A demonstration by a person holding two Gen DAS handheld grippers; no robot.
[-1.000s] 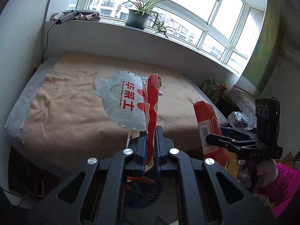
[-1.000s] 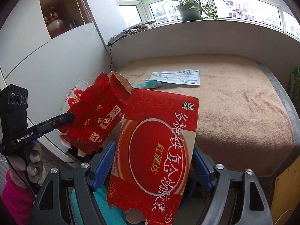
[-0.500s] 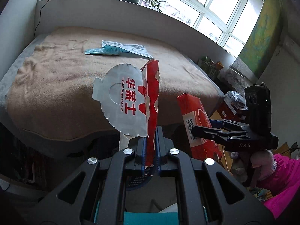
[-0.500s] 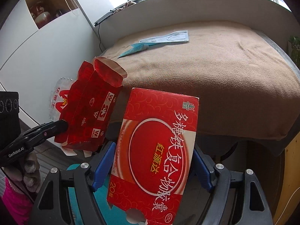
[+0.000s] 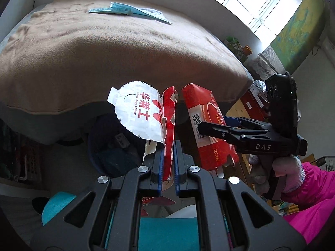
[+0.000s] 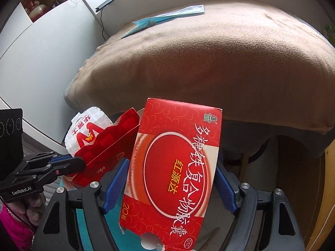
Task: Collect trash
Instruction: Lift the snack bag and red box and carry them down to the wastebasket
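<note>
Clearly both are light, crushable card, best pinched at the low edges; the left gripper (image 5: 167, 156), out past the tan blanket (image 5: 125, 52), clamps a flattened red-and-white fast-food carton (image 5: 167, 113); the right gripper (image 6: 169, 186) squeezes a glossy red cardboard medicine box (image 6: 173, 167) by its sides

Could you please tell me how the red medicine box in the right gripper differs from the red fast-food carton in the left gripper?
The medicine box keeps its full boxy shape, so the right gripper spans it with jaws wide; the fast-food carton is squashed flat, pinched in the nearly shut left gripper. The medicine box shows an oval ring and a column of white characters; the fast-food carton has a white scalloped flap with red characters. Both are red cardboard, held off the bed.
</note>
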